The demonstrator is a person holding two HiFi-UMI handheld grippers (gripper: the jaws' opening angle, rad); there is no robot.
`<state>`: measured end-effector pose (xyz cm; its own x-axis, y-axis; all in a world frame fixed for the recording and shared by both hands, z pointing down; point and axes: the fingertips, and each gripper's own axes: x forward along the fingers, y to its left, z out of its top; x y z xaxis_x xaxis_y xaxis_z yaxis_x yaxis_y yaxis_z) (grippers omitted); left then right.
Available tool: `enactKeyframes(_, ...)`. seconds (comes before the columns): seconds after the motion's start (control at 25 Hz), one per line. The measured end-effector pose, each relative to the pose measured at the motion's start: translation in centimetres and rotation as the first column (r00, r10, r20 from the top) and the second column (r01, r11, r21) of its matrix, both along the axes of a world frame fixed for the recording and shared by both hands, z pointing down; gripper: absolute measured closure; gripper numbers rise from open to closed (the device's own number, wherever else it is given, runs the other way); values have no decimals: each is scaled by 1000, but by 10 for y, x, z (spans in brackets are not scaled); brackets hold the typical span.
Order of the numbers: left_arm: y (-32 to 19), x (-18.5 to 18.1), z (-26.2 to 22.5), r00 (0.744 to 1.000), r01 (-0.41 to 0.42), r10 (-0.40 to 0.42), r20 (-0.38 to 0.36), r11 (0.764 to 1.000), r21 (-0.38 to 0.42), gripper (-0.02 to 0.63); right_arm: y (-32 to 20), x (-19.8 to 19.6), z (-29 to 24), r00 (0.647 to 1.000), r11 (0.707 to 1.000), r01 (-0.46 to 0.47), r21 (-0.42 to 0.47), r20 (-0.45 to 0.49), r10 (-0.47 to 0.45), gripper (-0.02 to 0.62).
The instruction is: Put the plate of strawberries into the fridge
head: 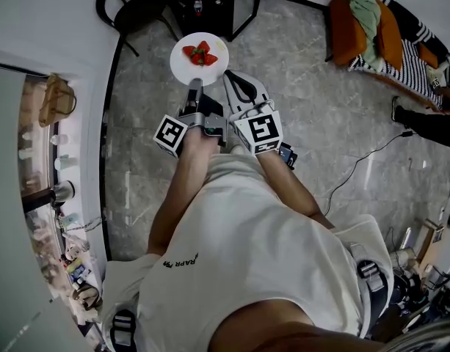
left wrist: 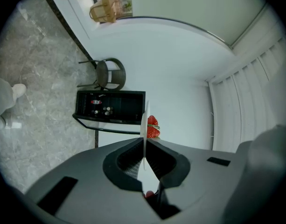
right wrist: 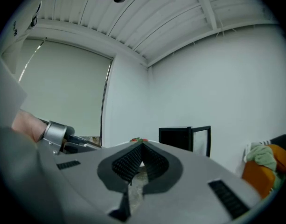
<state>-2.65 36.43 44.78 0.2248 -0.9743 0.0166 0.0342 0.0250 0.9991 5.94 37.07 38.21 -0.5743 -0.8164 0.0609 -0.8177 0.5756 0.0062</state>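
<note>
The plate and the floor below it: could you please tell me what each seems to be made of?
Plate: smooth plain white, thin edge, probably glazed ceramic or melamine. Floor: grey with pale veining, probably polished marble or marble-look tile.

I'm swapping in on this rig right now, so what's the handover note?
Left gripper: shut on the plate by its rim, plate level, strawberries on it.
Right gripper: shut, empty, tips close by the plate.
Black cabinet, likely the fridge, stands ahead with its glass door open.
Done: plate lifted. Left: carry it in, set it down, release.
</note>
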Motion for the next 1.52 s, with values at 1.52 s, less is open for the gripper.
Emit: enactKeyframes(1.52, -319, -19, 28, 998, -57, 56, -17, 997, -54, 592, -312, -19, 22, 996, 996, -70, -59, -62, 66, 583)
